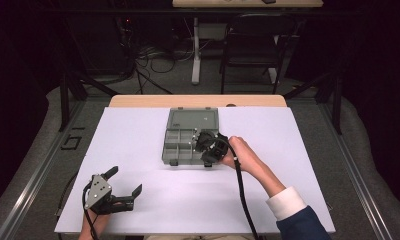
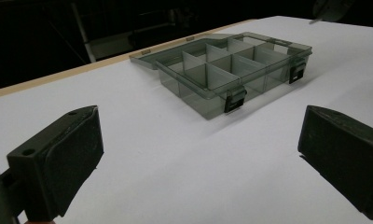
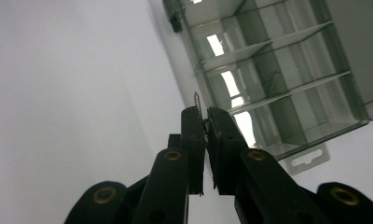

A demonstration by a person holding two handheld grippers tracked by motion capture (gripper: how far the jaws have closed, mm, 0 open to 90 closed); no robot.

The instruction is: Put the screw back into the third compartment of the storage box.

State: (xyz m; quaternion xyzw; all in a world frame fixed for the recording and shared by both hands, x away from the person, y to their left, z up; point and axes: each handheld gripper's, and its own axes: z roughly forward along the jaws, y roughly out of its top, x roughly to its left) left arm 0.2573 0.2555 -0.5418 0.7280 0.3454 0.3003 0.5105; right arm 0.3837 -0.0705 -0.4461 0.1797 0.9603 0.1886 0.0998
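White table (image 1: pixel 138 150), bearing open compartment box (image 1: pixel 190 142) well ahead of widely spread left gripper (image 1: pixel 124 181). Right gripper (image 3: pixel 204 114) above the box's near-right corner, jaws pressed together on small screw (image 3: pixel 197 100), threaded tip protruding beyond fingertips.

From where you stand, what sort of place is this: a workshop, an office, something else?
Probably a lab or recording studio set up for handling trials. A white-topped table stands between dark curtains, cables trail on the floor behind, and a person works a compartment box with hand-held grippers.
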